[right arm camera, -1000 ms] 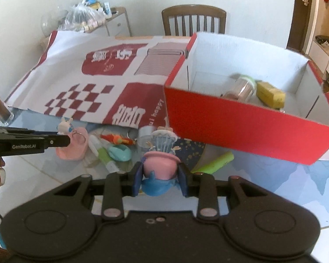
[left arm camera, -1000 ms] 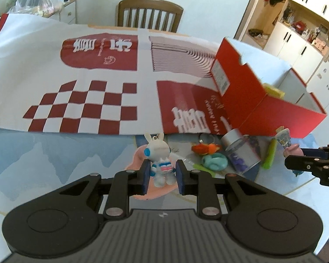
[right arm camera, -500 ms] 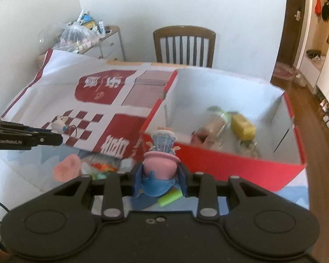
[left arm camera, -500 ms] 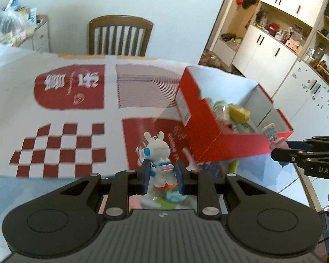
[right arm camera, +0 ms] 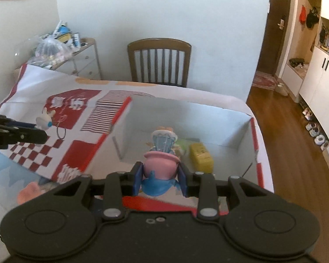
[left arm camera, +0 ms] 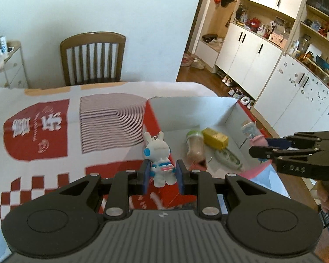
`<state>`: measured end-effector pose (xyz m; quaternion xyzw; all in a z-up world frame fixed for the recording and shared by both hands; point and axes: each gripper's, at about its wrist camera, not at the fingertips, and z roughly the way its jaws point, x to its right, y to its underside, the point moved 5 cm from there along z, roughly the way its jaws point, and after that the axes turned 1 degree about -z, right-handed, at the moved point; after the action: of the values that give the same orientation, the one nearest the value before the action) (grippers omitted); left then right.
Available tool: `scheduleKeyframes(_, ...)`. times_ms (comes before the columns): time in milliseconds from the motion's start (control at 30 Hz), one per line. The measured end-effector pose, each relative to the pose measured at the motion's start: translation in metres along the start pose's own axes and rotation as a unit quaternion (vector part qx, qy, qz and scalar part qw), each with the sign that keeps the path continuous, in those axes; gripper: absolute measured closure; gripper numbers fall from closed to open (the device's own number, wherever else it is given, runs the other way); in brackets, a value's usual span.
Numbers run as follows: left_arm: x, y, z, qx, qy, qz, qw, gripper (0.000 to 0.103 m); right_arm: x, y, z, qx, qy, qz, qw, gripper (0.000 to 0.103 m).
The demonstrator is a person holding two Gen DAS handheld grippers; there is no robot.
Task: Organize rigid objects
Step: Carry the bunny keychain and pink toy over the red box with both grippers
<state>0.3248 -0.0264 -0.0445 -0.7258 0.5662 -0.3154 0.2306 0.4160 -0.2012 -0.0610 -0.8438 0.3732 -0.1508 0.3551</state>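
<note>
My left gripper is shut on a white rabbit figure with blue ears-caps, held in the air over the near left corner of the red box. My right gripper is shut on a pink and blue figurine with a fan-like top, hanging over the box's near wall. In the left wrist view the right gripper enters from the right with the figurine at its tip. The rabbit figure and its key ring show at the left of the right wrist view.
Inside the box lie a green-capped bottle, a yellow block and a small green oval item. A red and white printed sheet covers the table. A wooden chair stands behind it. Loose toys lie near the sheet's front edge.
Both grippers have risen and moved toward the box, each keeping its figure. The loose toys on the table have dropped below the views, and the box's inside has come into view.
</note>
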Motion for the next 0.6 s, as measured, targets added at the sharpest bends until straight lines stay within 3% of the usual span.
scheduleKeyframes(333, 0.039, -0.030, 0.057, -0.023, 0.017, 0.001, 0.9996, 0.079, 0.037, 0.001, 0.028, -0.015, 0.009, -0.003, 1.000, 0.070)
scheduleKeyframes(600, 0.061, -0.047, 0.100, -0.031, -0.002, 0.025, 0.9992, 0.079, 0.051, 0.003, 0.053, -0.038, -0.001, -0.009, 0.999, 0.070)
